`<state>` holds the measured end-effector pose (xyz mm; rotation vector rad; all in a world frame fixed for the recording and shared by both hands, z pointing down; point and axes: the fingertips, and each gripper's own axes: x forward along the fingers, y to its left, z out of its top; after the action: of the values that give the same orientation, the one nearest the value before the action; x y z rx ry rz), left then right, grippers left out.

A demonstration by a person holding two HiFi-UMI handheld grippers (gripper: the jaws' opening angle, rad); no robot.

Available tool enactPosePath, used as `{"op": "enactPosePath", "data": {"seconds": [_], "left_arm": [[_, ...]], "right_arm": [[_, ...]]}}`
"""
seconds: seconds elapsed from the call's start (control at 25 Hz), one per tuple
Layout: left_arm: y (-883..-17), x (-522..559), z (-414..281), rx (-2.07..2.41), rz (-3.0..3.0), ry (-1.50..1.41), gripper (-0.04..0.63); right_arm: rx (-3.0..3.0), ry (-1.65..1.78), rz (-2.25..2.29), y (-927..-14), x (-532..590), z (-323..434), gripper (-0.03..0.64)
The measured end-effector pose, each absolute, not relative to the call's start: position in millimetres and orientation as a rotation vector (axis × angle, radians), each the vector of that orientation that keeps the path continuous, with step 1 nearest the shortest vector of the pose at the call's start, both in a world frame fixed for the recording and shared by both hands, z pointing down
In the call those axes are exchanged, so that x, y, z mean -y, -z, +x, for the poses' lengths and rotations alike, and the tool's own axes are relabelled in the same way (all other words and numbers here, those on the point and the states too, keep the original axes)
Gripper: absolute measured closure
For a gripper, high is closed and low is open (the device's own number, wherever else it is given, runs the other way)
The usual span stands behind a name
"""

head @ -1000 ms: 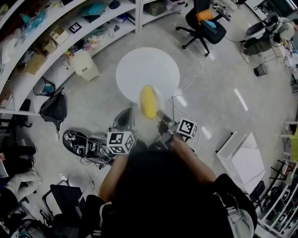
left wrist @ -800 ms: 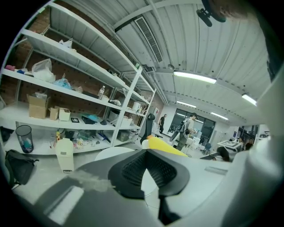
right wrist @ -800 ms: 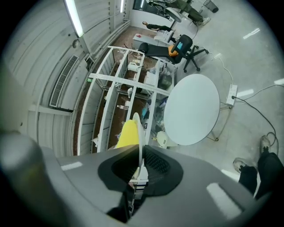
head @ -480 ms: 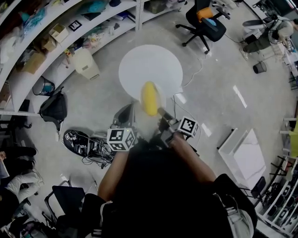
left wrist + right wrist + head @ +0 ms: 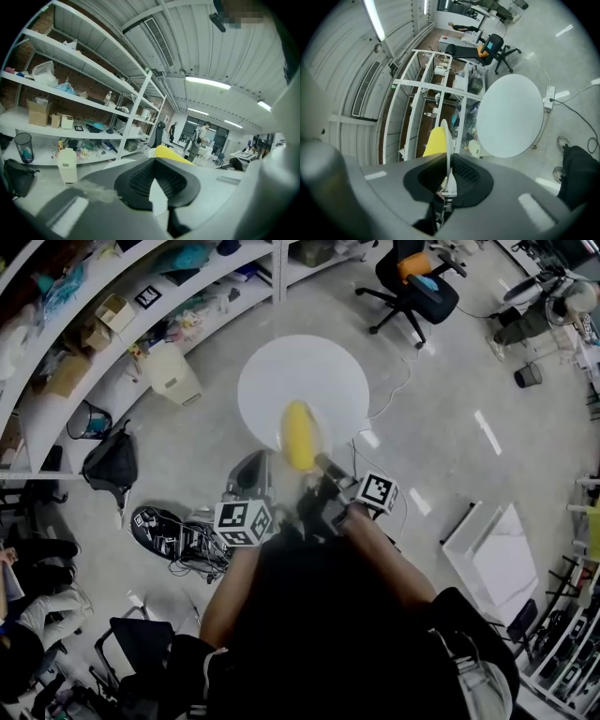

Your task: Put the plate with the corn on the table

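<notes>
A yellow corn point(image 5: 299, 435) lies on a white plate point(image 5: 322, 439) held in the air over the near edge of the round white table point(image 5: 300, 371). My right gripper point(image 5: 320, 464) is shut on the plate's near rim. In the right gripper view the plate point(image 5: 446, 138) stands edge-on between the pads of that gripper point(image 5: 449, 161), with the corn point(image 5: 435, 141) to its left and the table point(image 5: 511, 117) beyond. My left gripper point(image 5: 254, 468) hangs to the left of the plate, shut, holding nothing. Its own view shows the left gripper point(image 5: 155, 160) with the corn point(image 5: 171, 154) just past the tips.
White shelving point(image 5: 103, 324) full of boxes curves along the left. A white bin point(image 5: 172, 372), a black bag point(image 5: 111, 459) and cables point(image 5: 178, 535) are on the floor at left. An office chair point(image 5: 412, 287) stands beyond the table, a white panel point(image 5: 497, 559) at right.
The plate with the corn has edged slightly forward toward the table. Both grippers keep the same hold and stance.
</notes>
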<state>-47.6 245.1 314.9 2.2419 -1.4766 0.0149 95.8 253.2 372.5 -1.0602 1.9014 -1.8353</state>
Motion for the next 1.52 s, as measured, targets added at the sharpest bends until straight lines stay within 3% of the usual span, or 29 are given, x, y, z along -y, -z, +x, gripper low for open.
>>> {"op": "enactPosePath", "data": {"seconds": [1.52], "left_arm": [[-311.3,-95.9,-25.5,1.706,2.073,-0.015,0.591]], "right_arm": [[-2.018,1.951,-0.910,-382.0,-84.1,117.5,0.578]]}}
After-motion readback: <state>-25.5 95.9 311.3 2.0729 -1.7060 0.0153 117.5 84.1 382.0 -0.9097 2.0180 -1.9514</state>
